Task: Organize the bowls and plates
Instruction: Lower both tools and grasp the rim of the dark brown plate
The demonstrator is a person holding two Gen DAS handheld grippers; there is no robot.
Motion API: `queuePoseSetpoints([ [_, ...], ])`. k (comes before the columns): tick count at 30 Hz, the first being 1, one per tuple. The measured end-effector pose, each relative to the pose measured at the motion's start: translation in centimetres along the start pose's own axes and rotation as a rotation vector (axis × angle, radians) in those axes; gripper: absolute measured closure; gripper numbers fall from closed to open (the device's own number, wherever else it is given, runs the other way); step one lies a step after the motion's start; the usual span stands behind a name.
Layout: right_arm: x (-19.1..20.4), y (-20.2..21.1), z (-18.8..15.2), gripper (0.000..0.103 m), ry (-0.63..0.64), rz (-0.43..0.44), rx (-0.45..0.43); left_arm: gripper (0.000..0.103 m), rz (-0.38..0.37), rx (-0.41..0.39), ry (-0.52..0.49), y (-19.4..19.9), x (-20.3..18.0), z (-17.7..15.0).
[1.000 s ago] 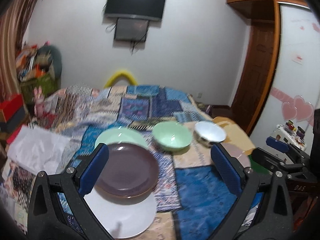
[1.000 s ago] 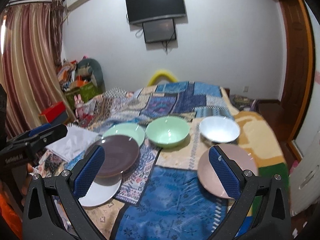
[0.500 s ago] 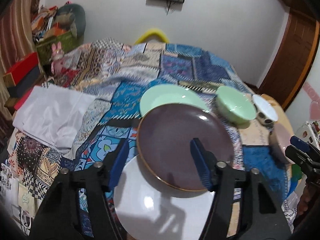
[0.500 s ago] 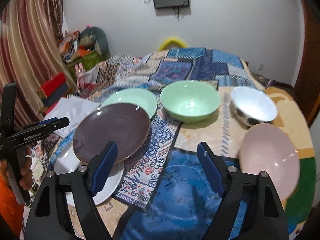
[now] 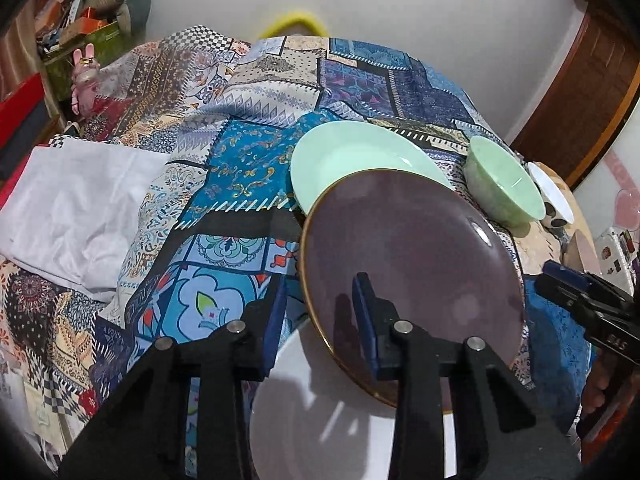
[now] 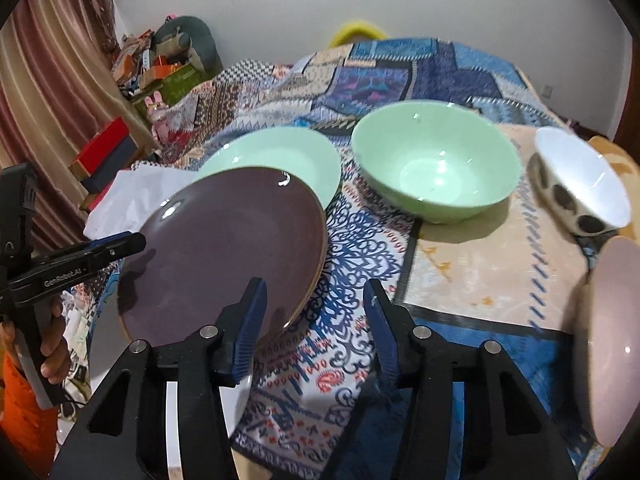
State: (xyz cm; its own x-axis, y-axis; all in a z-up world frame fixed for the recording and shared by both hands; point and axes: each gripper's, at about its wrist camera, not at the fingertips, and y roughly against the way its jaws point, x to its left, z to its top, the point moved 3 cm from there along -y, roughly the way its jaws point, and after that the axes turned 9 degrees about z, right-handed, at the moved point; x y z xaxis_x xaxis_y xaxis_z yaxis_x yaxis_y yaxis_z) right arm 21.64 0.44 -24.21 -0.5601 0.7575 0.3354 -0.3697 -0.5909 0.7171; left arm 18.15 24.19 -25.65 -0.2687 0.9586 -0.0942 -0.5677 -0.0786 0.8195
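Note:
A dark purple plate [image 5: 412, 264] [image 6: 224, 248] lies tilted, overlapping a white plate [image 5: 320, 420] near me and a mint plate [image 5: 352, 160] [image 6: 280, 156] behind it. My left gripper [image 5: 320, 312] straddles the purple plate's left rim; its jaws are closing, with the rim between them and the pads apart from it. My right gripper [image 6: 316, 312] hangs over the plate's right rim, jaws also closing, one finger above the plate and one above the cloth. Further right sit a mint bowl [image 6: 436, 160], a white spotted bowl [image 6: 580, 184] and a pink plate [image 6: 608, 340].
Everything rests on a bed with a patchwork bedspread [image 5: 240, 152]. A folded white cloth [image 5: 72, 208] lies at its left edge. Boxes and clutter [image 6: 160, 64] stand by the curtain, and a wooden door [image 5: 592, 80] is at the right. A hand [image 6: 52, 344] holds the left gripper.
Both grippers have sunk and tipped down towards the purple plate. Their jaws have narrowed from wide open, and each now reaches over a rim of that plate.

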Motion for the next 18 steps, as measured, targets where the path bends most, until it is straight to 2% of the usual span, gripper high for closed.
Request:
queuePoseSetpoints([
  [7,0.0,-2.0,0.3,0.070,-0.025,0.029,0.038,0.078,-0.040,0.030,-0.003,-0.9,0.0,0.1],
  [13,-0.1,-3.3,0.5,0.079,-0.044,0.055,0.067,0.079,-0.063,0.050,0.001,-1.7,0.0,0.1],
  [18,-0.3,-3.3,0.4,0.079,-0.044,0.071,0.052,0.079,-0.082,0.053,0.006,-1.8,0.1,0.2],
])
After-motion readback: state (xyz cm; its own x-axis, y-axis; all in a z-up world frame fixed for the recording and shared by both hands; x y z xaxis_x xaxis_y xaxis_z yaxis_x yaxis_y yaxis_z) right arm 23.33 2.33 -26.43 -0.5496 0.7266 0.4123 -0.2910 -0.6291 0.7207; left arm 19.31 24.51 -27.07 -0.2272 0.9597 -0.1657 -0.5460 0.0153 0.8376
